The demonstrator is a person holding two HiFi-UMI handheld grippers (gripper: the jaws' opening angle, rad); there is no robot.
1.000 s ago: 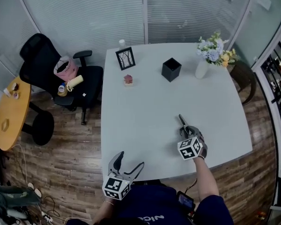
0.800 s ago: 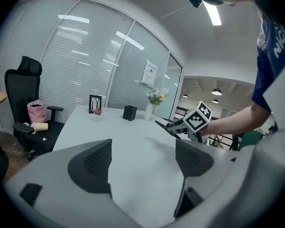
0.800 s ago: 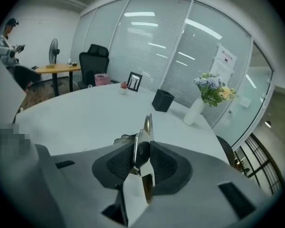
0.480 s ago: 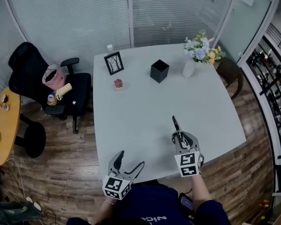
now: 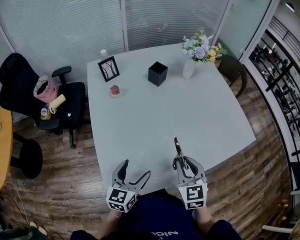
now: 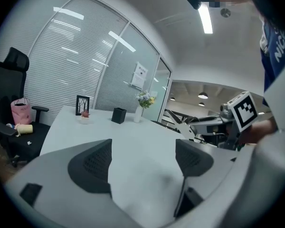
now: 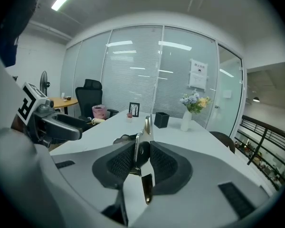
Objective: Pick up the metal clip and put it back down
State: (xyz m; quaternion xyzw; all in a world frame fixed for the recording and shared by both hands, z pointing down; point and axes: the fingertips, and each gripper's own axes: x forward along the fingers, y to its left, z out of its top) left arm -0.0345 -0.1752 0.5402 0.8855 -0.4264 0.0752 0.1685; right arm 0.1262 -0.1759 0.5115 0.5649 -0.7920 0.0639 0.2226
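Here, your right gripper clamps the metal clip above the near edge of the white table, the pick-up apparently done. Your left gripper hovers alongside, jaws apart and empty. Next, lower the clip flat onto the tabletop before releasing.

Right gripper, metal clip — nearer

Only the white letters "NIC" read, on the person's blue shirt.
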